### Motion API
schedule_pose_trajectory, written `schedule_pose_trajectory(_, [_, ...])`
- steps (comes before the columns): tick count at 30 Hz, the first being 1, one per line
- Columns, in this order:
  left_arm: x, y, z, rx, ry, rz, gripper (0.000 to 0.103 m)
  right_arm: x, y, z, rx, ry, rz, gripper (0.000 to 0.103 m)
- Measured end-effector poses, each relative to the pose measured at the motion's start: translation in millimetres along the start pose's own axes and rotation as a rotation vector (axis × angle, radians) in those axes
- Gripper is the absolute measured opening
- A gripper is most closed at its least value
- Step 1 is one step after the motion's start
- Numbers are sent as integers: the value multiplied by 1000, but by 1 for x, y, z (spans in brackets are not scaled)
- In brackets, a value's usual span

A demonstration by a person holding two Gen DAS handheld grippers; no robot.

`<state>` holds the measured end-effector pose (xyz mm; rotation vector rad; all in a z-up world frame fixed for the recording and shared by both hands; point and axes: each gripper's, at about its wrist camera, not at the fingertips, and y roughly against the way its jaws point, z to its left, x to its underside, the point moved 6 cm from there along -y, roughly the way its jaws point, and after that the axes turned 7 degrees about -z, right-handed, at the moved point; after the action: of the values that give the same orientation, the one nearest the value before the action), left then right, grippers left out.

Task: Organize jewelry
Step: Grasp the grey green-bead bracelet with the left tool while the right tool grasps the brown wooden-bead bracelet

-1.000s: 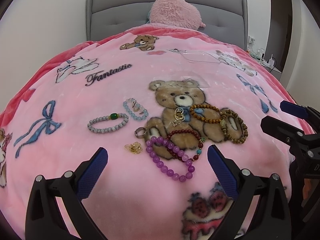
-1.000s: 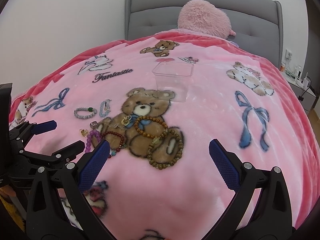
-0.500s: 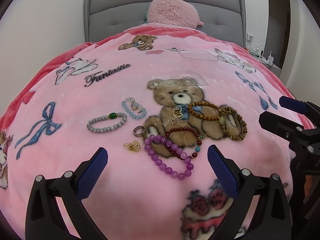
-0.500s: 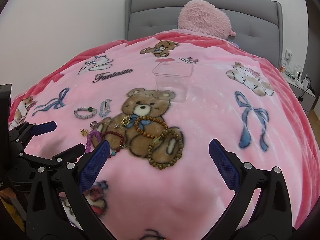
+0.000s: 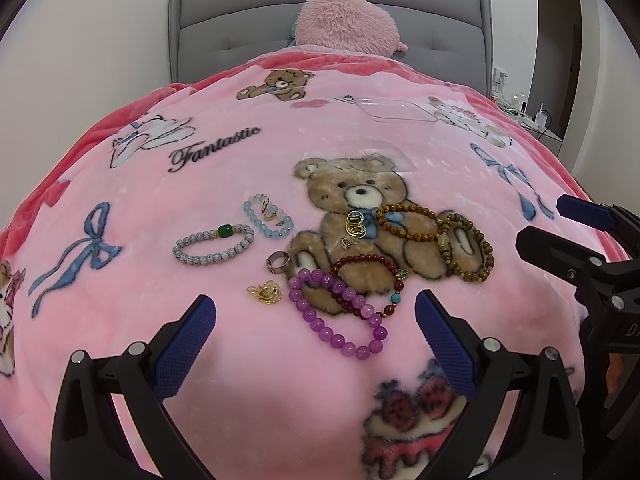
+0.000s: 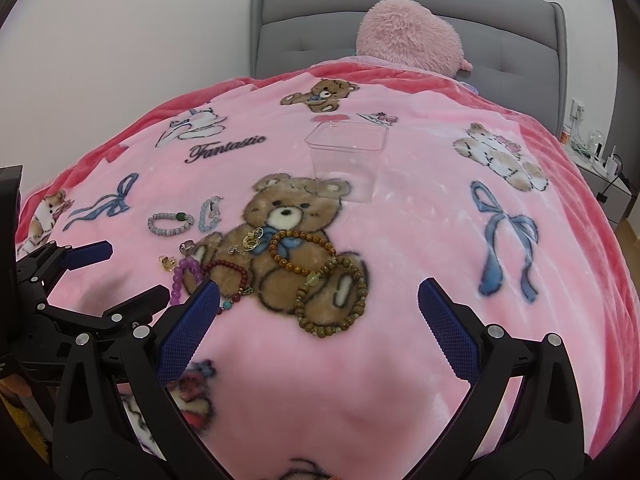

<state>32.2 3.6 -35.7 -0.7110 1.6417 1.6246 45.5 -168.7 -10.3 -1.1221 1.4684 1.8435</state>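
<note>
Two grippers: left gripper and right gripper both spread wide, empty, above the fleece blanket.
Nearest: glossy purple bead bracelet just beyond the left fingertips, closer than before.
Behind: wooden bead bracelets on the bear print.
Farthest: clear plastic box, upright.

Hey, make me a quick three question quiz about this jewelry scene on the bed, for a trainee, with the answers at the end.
1. True or false: the left gripper is shut on the purple bead bracelet.
2. Which piece overlaps the purple bead bracelet? A) grey bracelet with a green bead B) dark red bracelet C) silver ring
3. Fill in: the clear plastic container stands beyond the printed bear's ____.

Key: 1 false, its jaws are open and hold nothing. 2 B. 3 head.
</note>
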Motion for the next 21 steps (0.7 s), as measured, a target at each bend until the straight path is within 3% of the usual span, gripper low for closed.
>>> schedule_pose_trajectory(11, [-12,-16,19,-17,52,13,98,2,-25,-10,-14,-63,53,94])
schedule_pose_trajectory(16, [-24,-32,46,-65,98,35,98,3,-45,-15,-14,-77,81,87])
schedule_pose_trajectory(19, [-26,-49,69,-84,173,69,86,8,-59,-16,-14,-72,119,84])
schedule_pose_trajectory(21, [-24,-58,83,-93,217,90,86,10,-65,-17,-10,-74,133,84])
